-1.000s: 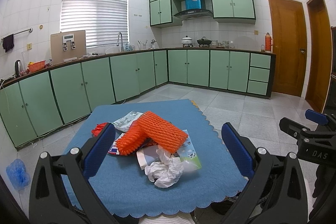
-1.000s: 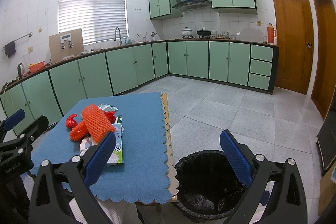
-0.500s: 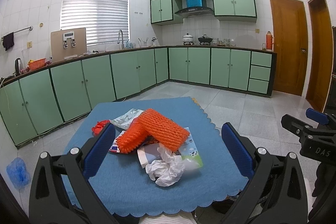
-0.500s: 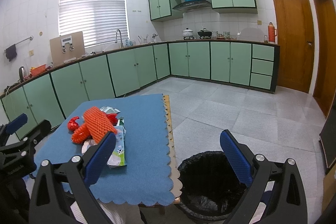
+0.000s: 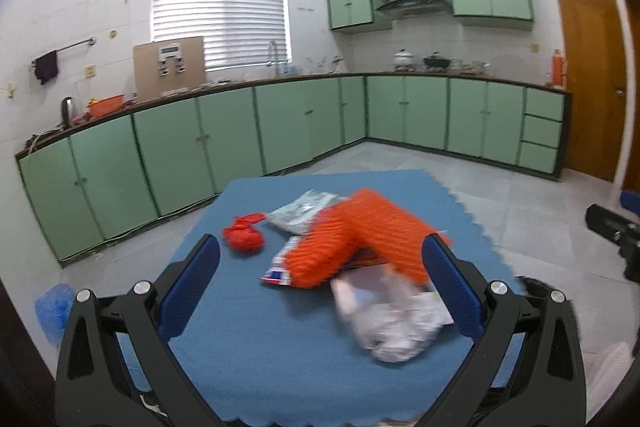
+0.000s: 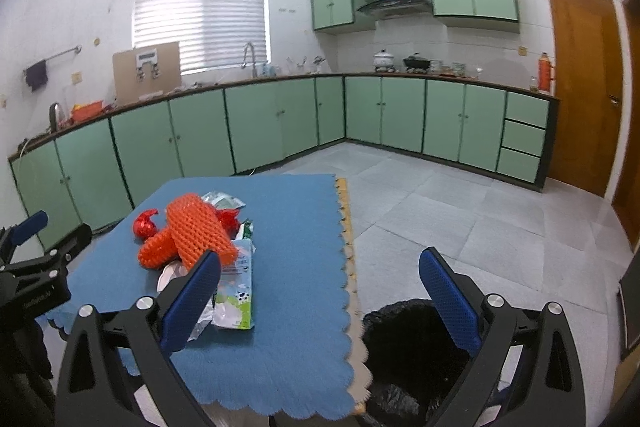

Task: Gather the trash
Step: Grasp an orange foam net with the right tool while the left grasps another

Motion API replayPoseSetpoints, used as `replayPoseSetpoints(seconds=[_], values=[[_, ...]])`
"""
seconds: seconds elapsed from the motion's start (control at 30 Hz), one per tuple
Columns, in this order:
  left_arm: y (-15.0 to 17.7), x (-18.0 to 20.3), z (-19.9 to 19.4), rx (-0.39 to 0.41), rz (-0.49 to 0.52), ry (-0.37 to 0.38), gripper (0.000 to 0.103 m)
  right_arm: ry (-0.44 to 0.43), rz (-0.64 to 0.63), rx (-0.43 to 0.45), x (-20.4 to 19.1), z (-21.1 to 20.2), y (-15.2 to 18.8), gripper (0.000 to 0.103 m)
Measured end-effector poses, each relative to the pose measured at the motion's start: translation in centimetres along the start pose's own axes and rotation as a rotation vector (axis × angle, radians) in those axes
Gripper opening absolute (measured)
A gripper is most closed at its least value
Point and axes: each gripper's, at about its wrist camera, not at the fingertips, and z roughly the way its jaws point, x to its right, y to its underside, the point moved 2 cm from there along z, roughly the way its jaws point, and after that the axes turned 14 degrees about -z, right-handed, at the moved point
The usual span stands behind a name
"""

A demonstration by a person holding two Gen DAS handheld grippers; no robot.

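Note:
A pile of trash lies on the blue-clothed table (image 5: 248, 327): two orange foam nets (image 5: 360, 231), a crumpled white paper (image 5: 392, 331), a red wrapper ball (image 5: 244, 237), a silvery packet (image 5: 304, 211) and a flattened milk carton (image 6: 236, 291). My left gripper (image 5: 320, 283) is open and empty, over the table just before the pile. My right gripper (image 6: 320, 295) is open and empty, over the table's right edge, above the black-lined trash bin (image 6: 416, 355). The nets (image 6: 192, 235) also show in the right wrist view.
Green kitchen cabinets (image 5: 280, 123) run along the left and far walls. Grey tiled floor (image 6: 460, 211) lies to the right of the table. A wooden door (image 6: 580, 83) stands at far right. A blue plastic bag (image 5: 54, 307) lies on the floor at left.
My left gripper has moved forward and left toward the pile, which now looks larger and blurred. My right gripper has shifted slightly closer to the table. Both stay open.

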Motion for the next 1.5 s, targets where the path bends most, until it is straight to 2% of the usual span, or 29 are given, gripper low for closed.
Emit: replayPoseSetpoints(seconds=[0.23, 0.3, 0.4, 0.53, 0.67, 0.73, 0.8, 0.83, 0.9, 1.03, 1.2, 1.4, 1.43, 1.5], values=[[0.4, -3.5, 4.8, -0.052, -0.041, -0.084, 0.098, -0.124, -0.013, -0.057, -3.3, 6.4, -0.5, 0.096], [0.5, -3.9, 5.8, -0.061, -0.042, -0.090, 0.098, -0.166, -0.022, -0.064, -4.5, 8.0, -0.9, 0.088], [1.0, -4.1, 7.1, -0.074, -0.022, -0.101, 0.098, -0.221, -0.024, -0.078, -5.8, 10.0, -1.0, 0.082], [1.8, -4.4, 8.5, -0.099, -0.010, -0.107, 0.098, -0.267, -0.036, -0.097, -7.1, 12.3, -1.0, 0.076], [2.5, -4.8, 9.6, -0.119, -0.012, -0.109, 0.098, -0.305, -0.080, -0.120, -8.5, 13.7, -1.1, 0.066], [2.8, -5.0, 10.1, -0.126, -0.013, -0.106, 0.098, -0.337, -0.084, -0.139, -9.1, 14.6, -1.0, 0.057], [2.9, -5.0, 10.5, -0.132, -0.015, -0.100, 0.098, -0.381, -0.076, -0.152, -9.3, 15.0, -0.9, 0.036], [2.9, -5.0, 10.7, -0.134, -0.016, -0.095, 0.098, -0.391, -0.077, -0.155, -9.4, 15.1, -0.9, 0.032], [2.9, -5.1, 11.1, -0.134, -0.014, -0.089, 0.098, -0.408, -0.088, -0.151, -9.5, 15.1, -0.9, 0.012], [2.7, -4.8, 12.0, -0.140, -0.013, -0.076, 0.098, -0.423, -0.085, -0.127, -9.1, 14.5, -1.4, 0.011], [2.7, -3.8, 13.0, -0.138, 0.005, -0.060, 0.098, -0.395, -0.058, -0.087, -7.7, 13.3, -2.1, 0.011], [2.8, -2.5, 14.5, -0.154, 0.033, -0.054, 0.098, -0.362, -0.036, -0.098, -6.8, 13.6, -2.0, 0.011], [2.8, -2.3, 14.8, -0.157, 0.035, -0.057, 0.097, -0.359, -0.035, -0.100, -6.7, 13.8, -2.0, 0.011], [3.0, -2.1, 15.3, -0.167, 0.044, -0.062, 0.088, -0.354, -0.037, -0.101, -6.8, 13.8, -2.0, 0.011]])
